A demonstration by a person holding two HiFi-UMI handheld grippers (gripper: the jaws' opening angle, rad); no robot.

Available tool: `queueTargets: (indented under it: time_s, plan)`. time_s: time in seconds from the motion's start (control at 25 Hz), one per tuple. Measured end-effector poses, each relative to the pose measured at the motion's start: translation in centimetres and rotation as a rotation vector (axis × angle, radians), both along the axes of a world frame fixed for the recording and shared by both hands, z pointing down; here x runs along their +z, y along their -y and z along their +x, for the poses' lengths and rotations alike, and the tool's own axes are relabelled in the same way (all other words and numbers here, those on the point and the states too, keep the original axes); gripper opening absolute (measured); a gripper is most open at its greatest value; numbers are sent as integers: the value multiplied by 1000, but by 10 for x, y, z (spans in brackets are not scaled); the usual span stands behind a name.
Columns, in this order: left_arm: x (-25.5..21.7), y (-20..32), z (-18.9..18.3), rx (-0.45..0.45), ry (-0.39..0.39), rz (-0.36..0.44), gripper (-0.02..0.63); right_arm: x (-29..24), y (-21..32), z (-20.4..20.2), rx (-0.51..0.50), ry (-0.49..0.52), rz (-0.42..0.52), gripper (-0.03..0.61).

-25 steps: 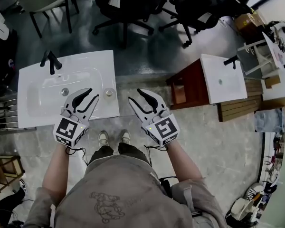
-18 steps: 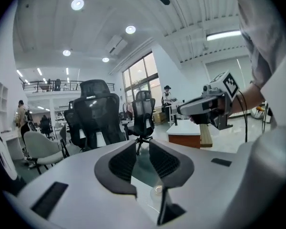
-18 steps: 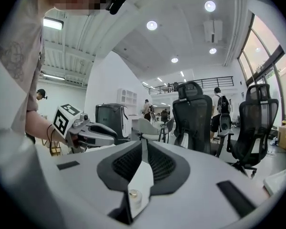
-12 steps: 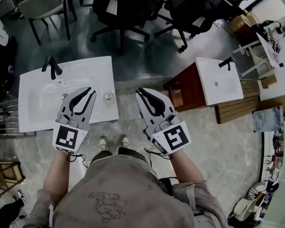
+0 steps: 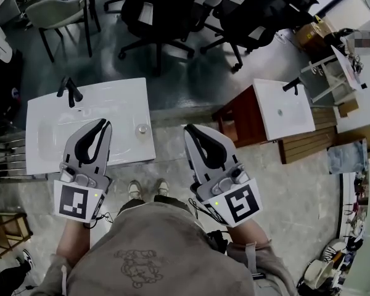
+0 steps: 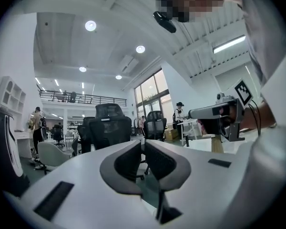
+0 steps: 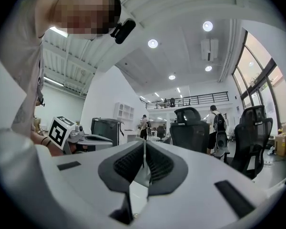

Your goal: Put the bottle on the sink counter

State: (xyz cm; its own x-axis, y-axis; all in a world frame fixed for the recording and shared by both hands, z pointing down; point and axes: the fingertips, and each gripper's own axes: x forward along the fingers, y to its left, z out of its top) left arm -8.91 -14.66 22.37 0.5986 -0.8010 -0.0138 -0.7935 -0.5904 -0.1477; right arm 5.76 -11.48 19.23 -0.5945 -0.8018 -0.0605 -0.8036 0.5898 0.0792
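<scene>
1. Standing on the white sink counter [image 5: 126,97], near its front-right corner, is a small round thing w/ a pale top. It is prob. the bottle [image 5: 142,129] seen from above, and nothing grips it.
2. Left gripper [image 5: 103,124]: jaws have just been closing and now meet tip to tip, w/ nothing betw. them. Left gripper view shows only the room past the tips.
3. Right gripper [image 5: 189,129]: same. Jaws have just been closing, are now together, and hold nothing.
4. In head view the bottle shows betw. the two sets of tips, level w/ them and apart from both.
5. Left gripper lies across the counter's front edge, just right of the basin [image 5: 52,128]. Right gripper is off the counter, over the grey floor [image 5: 168,154].
6. Both point away from the person, roughly parallel.
7. Black faucet [image 5: 69,90] sits at the counter's back-left, well apart from the bottle.
8. Beyond the counter are black office chairs [image 5: 163,11]. At right is a 2nd white sink top [image 5: 283,106] on a wood cabinet [image 5: 237,119].
</scene>
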Motion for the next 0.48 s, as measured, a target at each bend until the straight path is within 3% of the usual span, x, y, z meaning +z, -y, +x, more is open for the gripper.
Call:
queueTargets:
  time_s: [0.12,0.48]
  plan:
    - [-7,-4,-2,-1,-14,12,37,-8,-10,-3,-9,11,10,35]
    - [18,-9,1,-37,66,6,29,5,-5,-14,-14,-1,-10,34]
